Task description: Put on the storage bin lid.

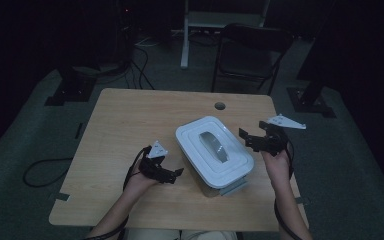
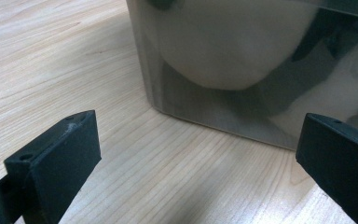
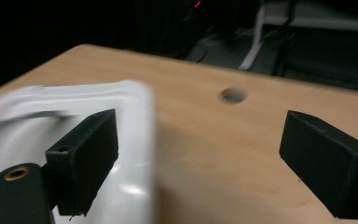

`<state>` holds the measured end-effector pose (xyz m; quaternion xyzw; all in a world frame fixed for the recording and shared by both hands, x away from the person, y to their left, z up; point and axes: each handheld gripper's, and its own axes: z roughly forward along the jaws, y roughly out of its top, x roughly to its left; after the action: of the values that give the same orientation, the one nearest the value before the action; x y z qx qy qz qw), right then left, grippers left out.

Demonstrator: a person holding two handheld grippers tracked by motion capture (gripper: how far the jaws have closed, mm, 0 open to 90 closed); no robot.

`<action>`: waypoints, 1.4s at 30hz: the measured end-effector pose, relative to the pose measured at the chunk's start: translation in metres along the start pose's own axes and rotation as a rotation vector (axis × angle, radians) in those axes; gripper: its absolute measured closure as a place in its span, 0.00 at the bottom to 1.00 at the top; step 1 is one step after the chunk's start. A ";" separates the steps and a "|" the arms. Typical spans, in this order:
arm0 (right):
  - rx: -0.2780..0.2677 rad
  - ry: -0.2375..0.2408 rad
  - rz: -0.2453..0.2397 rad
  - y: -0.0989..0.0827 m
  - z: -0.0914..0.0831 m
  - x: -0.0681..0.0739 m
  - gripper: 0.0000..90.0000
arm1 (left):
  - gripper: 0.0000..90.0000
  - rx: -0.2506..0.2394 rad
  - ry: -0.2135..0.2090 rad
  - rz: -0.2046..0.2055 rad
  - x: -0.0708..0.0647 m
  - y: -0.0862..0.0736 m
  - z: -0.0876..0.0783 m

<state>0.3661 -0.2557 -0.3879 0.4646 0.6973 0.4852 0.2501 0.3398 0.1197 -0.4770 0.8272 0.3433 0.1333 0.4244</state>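
Note:
A white-lidded box (image 1: pixel 215 150) with a grey handle on its lid stands at the middle of the wooden table (image 1: pixel 130 125). My left gripper (image 1: pixel 176 176) rests on the table just left of the box, its jaws open and pointing at the box. In the left gripper view the gripper (image 2: pixel 196 154) stands open, and the box's shiny metal wall (image 2: pixel 242 70) lies close ahead of the jaws, apart from them. My right gripper (image 1: pixel 252 131) hovers at the box's right edge. In the right gripper view it (image 3: pixel 200 149) is open and empty, with the white lid (image 3: pixel 74 140) blurred beside the left jaw.
A round hole (image 1: pixel 220 106) is cut in the table behind the box, also seen ahead of the right gripper as the hole (image 3: pixel 233 95). A dark chair (image 1: pixel 252 50) stands beyond the far edge. A cable (image 1: pixel 45 172) loops on the floor at left.

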 end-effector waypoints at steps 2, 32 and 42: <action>0.017 -0.081 -0.032 -0.012 0.015 -0.016 0.13 | 0.01 0.007 -0.001 0.002 0.000 -0.001 0.001; 0.225 0.086 0.095 -0.111 0.050 -0.015 0.17 | 0.01 0.003 -0.013 0.002 0.000 -0.001 0.014; 0.204 0.110 0.091 -0.122 0.041 0.011 0.18 | 0.01 0.034 -0.010 0.006 0.012 -0.003 0.009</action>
<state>0.3444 -0.2397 -0.5142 0.4917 0.7337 0.4474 0.1407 0.3514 0.1235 -0.4856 0.8359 0.3408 0.1249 0.4116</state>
